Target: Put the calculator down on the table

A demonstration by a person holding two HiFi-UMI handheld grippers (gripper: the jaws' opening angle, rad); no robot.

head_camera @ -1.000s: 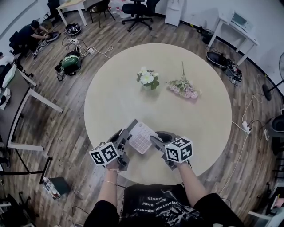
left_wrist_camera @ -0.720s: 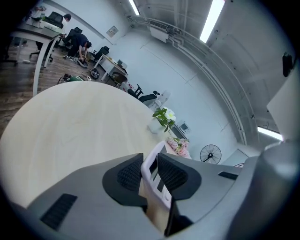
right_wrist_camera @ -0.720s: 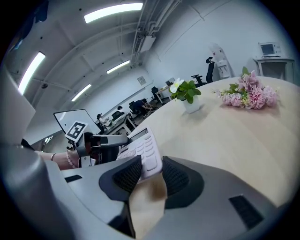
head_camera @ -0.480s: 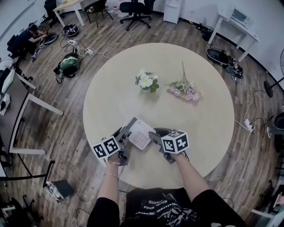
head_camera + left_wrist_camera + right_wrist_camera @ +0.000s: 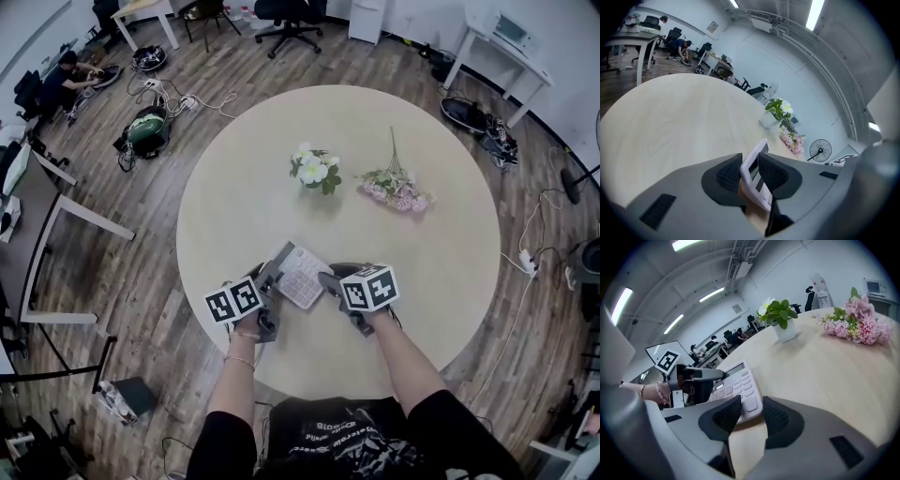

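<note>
The round tabletop (image 5: 422,281) was bare on my side, which I judged was why I had brought the load in there. The left claw (image 5: 271,279) was clamped across the thickness of the calculator (image 5: 302,274) at its display end, a pad on each face, so it carried the weight. The right claw (image 5: 329,280) only bracketed the opposite corner: one pad lay over the keys and a sliver of gap showed at the other, so I read it as steadying rather than gripping. The calculator hung tilted between them, low over the wood; I could not tell whether its near corner touched. The pink spray (image 5: 396,190) and the small potted flowers (image 5: 314,169) lay well apart, beyond the drop spot.

Against a second before, both claws and the calculator sat lower and further in from the near rim. The left jaws had just eased slightly wider, the calculator between them. The flowers had not shifted.
</note>
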